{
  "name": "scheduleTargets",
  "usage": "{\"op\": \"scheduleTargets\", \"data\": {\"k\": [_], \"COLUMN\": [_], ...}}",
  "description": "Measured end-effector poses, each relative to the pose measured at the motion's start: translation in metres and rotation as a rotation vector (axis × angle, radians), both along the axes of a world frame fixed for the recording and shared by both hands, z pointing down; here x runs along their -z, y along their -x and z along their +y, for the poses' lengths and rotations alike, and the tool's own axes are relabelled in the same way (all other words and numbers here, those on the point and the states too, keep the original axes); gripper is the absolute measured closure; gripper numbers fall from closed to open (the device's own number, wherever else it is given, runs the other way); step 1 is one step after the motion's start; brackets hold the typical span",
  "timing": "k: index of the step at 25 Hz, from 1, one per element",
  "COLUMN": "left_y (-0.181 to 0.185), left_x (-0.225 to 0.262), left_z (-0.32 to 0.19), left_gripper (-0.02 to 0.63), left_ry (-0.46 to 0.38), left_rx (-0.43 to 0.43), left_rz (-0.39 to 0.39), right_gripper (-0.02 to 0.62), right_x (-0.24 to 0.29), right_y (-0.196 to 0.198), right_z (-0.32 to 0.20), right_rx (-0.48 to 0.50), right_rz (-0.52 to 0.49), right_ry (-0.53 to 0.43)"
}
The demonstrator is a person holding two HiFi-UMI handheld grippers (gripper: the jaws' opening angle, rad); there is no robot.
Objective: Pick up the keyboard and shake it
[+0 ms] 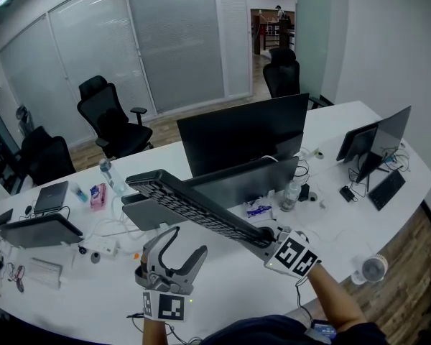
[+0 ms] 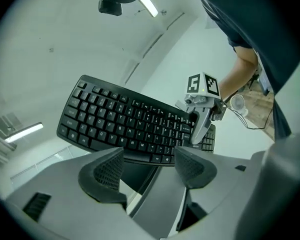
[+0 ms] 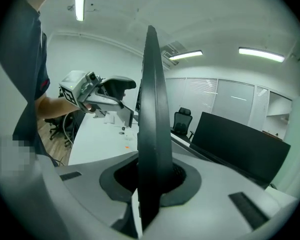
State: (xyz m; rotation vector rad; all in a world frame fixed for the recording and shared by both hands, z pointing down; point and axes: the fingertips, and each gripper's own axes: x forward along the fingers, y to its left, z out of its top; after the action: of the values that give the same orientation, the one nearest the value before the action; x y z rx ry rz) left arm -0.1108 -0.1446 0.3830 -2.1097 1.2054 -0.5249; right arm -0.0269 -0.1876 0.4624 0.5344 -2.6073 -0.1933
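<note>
Holding the keyboard point(image 1: 194, 204) aloft, my right gripper point(image 1: 263, 235) clamps its right end; my left gripper point(image 1: 178, 250) (jaws wide, empty) hovers near. Next, I reckon: shake it firmly.

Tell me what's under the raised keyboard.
The keyboard, gripped by the right gripper, hangs over the white desk and a grey monitor; whatever lies directly beneath it is covered.

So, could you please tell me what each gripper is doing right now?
Left gripper: open, empty.
Right gripper: shut on the flat black keyboard.
</note>
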Motion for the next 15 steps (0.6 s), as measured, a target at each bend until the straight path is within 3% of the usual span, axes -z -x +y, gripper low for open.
{"op": "scheduleTargets", "data": {"k": [6,12,15], "left_y": [-0.007,-0.008,-0.009], "left_x": [0.003,0.0,-0.001], "left_z": [0.004,0.004,0.004], "left_gripper": [0.287,0.287,0.282], "left_ry": [-0.004,-0.053,-0.063], "left_rx": [-0.014,0.031,0.042], "left_rz": [0.004,-0.129,-0.147], "right_gripper": [0.514,0.514,0.514], "right_x": [-0.01,-0.022,-0.031], "right_y": [-0.004,-0.011,-0.014], "right_z": [-0.01,-0.022,-0.027], "right_rx": [-0.038,-0.114,-0.137], "right_rz": [0.114,0.21,0.256], "right_ry": [-0.076,-0.128,-0.15]}}
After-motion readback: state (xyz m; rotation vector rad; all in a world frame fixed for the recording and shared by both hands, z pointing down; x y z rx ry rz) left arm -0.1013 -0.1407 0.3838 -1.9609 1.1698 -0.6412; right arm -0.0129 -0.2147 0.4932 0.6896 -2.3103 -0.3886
